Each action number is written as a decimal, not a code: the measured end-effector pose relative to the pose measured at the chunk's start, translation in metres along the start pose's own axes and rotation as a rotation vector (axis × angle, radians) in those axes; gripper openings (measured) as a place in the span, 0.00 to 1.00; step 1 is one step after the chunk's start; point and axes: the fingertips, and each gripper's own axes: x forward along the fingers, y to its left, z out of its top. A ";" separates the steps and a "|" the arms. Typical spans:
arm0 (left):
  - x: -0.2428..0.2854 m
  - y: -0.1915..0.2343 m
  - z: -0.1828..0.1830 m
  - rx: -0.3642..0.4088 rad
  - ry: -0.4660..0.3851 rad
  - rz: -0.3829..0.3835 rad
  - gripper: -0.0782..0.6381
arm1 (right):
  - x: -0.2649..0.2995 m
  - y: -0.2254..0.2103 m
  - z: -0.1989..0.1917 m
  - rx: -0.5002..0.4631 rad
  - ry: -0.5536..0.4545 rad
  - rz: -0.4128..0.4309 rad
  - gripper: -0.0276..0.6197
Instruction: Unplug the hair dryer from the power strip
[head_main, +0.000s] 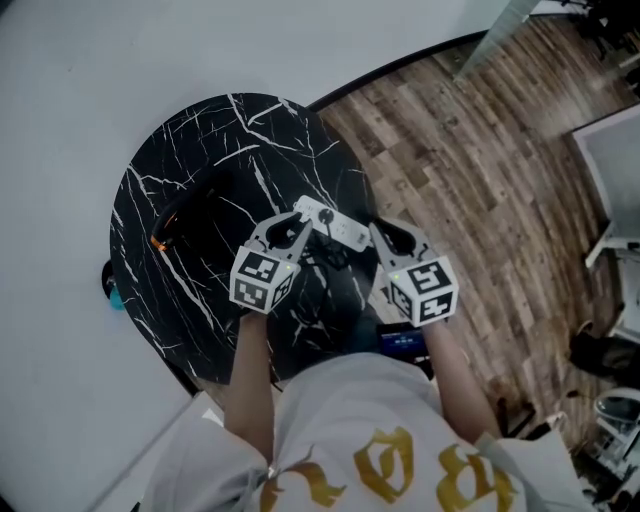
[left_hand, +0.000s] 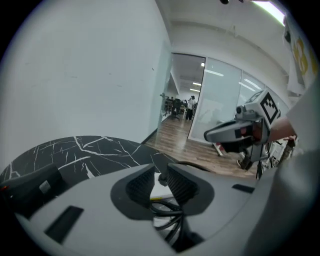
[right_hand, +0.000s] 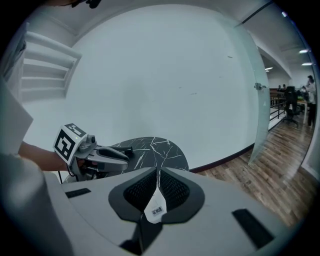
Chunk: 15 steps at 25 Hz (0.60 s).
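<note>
On the round black marble table (head_main: 200, 150) lies a white power strip (head_main: 333, 225), with the black hair dryer (head_main: 198, 215) to its left. My left gripper (head_main: 300, 222) hovers over the strip's left end. In the left gripper view its jaws (left_hand: 161, 170) stand a little apart, so it is open; the white strip (left_hand: 159, 191) and looped black cable (left_hand: 167, 212) show through the gap. My right gripper (head_main: 380, 232) sits at the strip's right end. In the right gripper view it (right_hand: 159, 172) is shut on a black cable with a white tag (right_hand: 156, 210).
The table stands against a white wall, with wooden floor (head_main: 470, 160) to the right. A teal object (head_main: 115, 295) lies by the table's left edge, and a small lit screen (head_main: 400, 342) near the front edge. Glass partitions (left_hand: 220, 100) stand beyond the table.
</note>
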 end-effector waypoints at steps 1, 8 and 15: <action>0.003 0.000 -0.003 0.023 0.022 -0.009 0.20 | 0.004 0.001 -0.004 -0.004 0.015 0.017 0.06; 0.021 0.002 -0.014 0.098 0.115 -0.064 0.23 | 0.029 0.013 -0.036 -0.021 0.164 0.107 0.27; 0.037 0.002 -0.022 0.175 0.184 -0.134 0.28 | 0.048 0.016 -0.058 -0.109 0.285 0.145 0.37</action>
